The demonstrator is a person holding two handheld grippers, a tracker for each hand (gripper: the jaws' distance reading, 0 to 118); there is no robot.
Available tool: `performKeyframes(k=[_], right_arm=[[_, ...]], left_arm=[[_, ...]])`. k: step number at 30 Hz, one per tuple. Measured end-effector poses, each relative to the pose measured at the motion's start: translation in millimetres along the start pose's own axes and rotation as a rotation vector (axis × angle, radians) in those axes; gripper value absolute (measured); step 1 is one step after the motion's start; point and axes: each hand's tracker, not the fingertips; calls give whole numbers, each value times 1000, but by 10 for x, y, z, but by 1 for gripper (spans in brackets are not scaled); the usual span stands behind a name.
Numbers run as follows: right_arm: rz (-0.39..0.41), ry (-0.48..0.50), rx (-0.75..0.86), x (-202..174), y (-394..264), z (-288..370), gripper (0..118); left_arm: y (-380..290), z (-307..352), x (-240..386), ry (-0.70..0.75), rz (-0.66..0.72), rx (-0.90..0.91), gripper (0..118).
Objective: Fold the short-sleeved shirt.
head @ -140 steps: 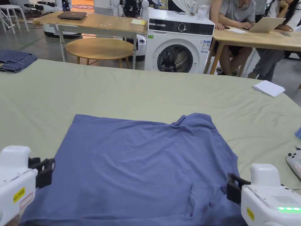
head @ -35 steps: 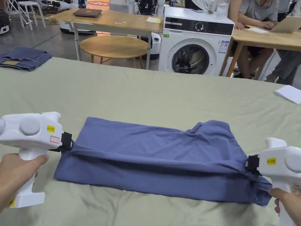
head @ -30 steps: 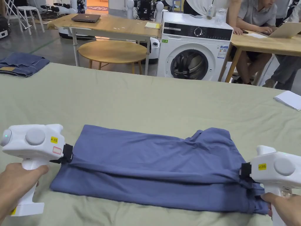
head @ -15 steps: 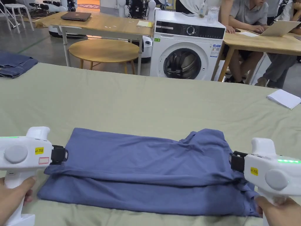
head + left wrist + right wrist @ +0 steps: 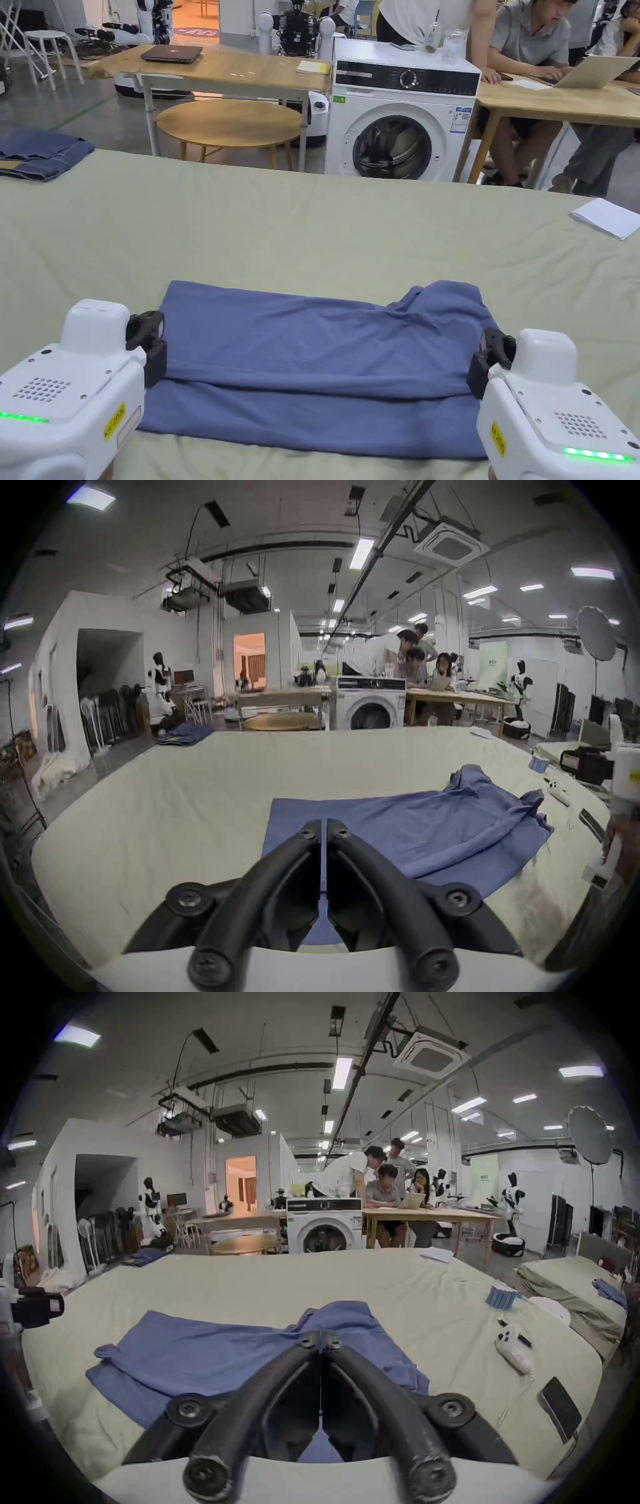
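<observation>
On the green table (image 5: 312, 212), near its front edge, the blue shirt (image 5: 319, 369) lies folded over in a long strip. The left tool (image 5: 321, 826) and right tool (image 5: 321, 1338) are both closed, holding nothing, one at each end of the shirt.

The shirt (image 5: 319, 362) is a plain medium blue with no print, and it lies on a pale green sheet (image 5: 312, 225). Both the left gripper (image 5: 147, 350) and the right gripper (image 5: 490, 369) have white bodies with black jaws, small yellow stickers and a strip of green light. Behind stand a white washing machine (image 5: 400, 106) with a black panel, light wooden tables (image 5: 219, 62), dark blue jeans (image 5: 40, 153) and white paper (image 5: 606, 217).
</observation>
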Motion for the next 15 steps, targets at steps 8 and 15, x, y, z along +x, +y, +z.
performKeyframes(k=[8,15], right_arm=[[37,28,-33,-37,-91,134,0],[74,12,-102,16,-215,86,0]], left_arm=[[-108,-32,-357,15,68,-237,0],[-375,-744,-879,-40,230,-632,16]])
